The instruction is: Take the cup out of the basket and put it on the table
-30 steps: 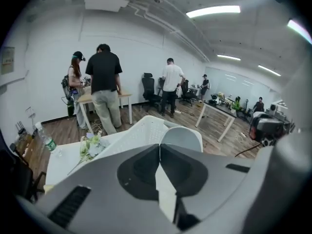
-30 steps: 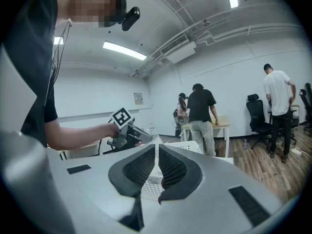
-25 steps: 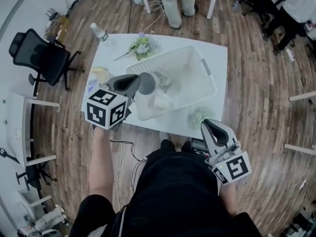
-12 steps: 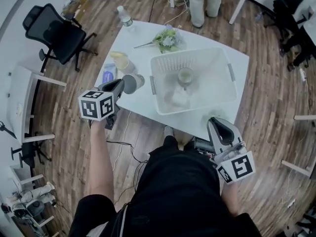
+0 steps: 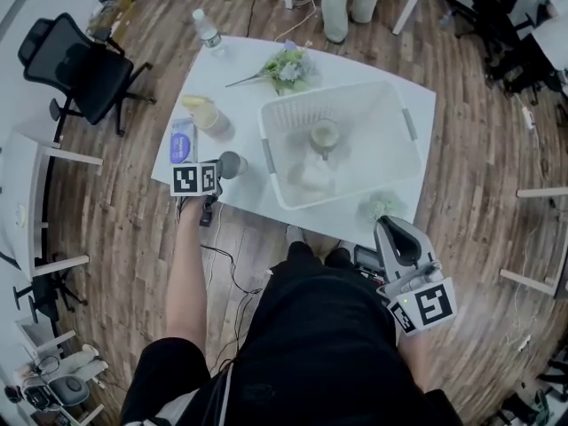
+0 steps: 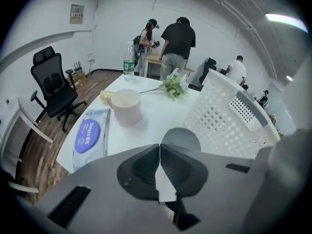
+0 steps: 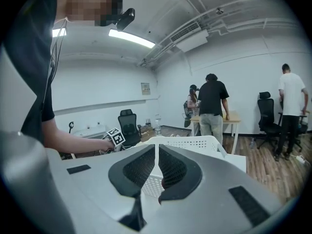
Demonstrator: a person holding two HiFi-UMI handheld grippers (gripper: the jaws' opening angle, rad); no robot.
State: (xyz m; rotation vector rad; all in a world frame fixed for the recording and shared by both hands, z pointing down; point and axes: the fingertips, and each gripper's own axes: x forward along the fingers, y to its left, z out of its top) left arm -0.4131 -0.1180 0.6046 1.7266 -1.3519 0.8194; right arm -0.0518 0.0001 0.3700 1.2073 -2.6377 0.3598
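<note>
A grey cup (image 5: 232,163) is at the table's front left corner, left of the white basket (image 5: 390,171). My left gripper (image 5: 216,170) is shut on the cup's rim; in the left gripper view the cup (image 6: 181,139) shows just beyond the closed jaws of that gripper (image 6: 159,150). I cannot tell whether the cup touches the table (image 5: 240,87). Another cup (image 5: 324,136) and a pale object remain inside the basket (image 6: 229,116). My right gripper (image 5: 393,231) hangs shut and empty off the table's front edge, pointed at the basket (image 7: 195,143).
A pink mug (image 5: 213,118), a blue packet (image 5: 182,140), a flower sprig (image 5: 286,65) and a water bottle (image 5: 206,32) sit on the table's left and far side. A small greenish ball (image 5: 380,207) lies at the front right. An office chair (image 5: 84,69) stands left; people stand beyond.
The left gripper carried the grey cup out from over the basket, leftward and down to the table's front left corner. The right gripper stayed in place, shut.
</note>
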